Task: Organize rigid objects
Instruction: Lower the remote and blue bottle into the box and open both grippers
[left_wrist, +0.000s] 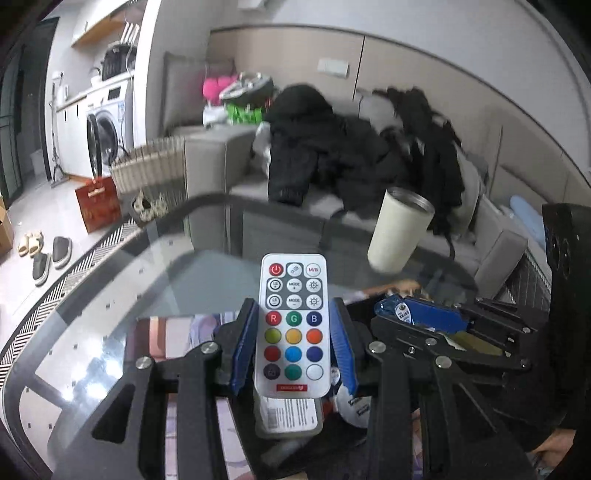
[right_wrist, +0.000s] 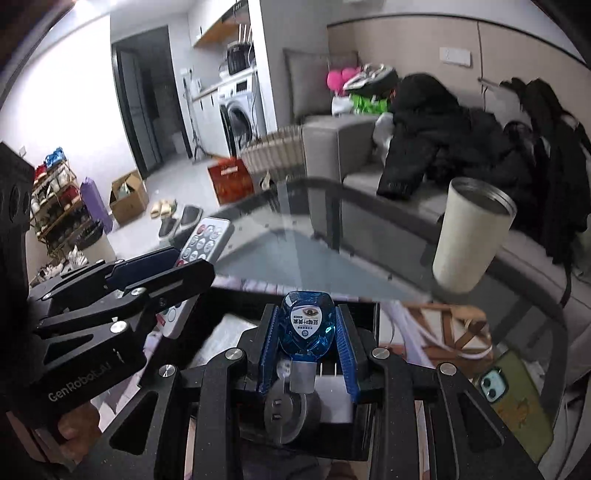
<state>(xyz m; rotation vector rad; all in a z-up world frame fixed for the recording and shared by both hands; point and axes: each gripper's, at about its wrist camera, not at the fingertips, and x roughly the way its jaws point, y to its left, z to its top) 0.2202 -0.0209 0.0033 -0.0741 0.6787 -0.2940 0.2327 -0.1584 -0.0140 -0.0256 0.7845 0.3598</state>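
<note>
Both grippers are built alike. The left gripper (left_wrist: 294, 334), at the lower centre of its own wrist view, has matte black linkage arms with triangular cut-outs, round silver pivot screws and ribbed blue finger pads (left_wrist: 243, 341). The right gripper (right_wrist: 308, 341), lower centre of its view, matches. "GenRobot.AI" is printed in white on the left unit's black housing, at lower left of the right wrist view.

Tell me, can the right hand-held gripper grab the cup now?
Probably not yet. The right hand-held gripper is already shut on a blue bottle, so it's full. The cup stands apart on the glass table with nothing in between.
</note>
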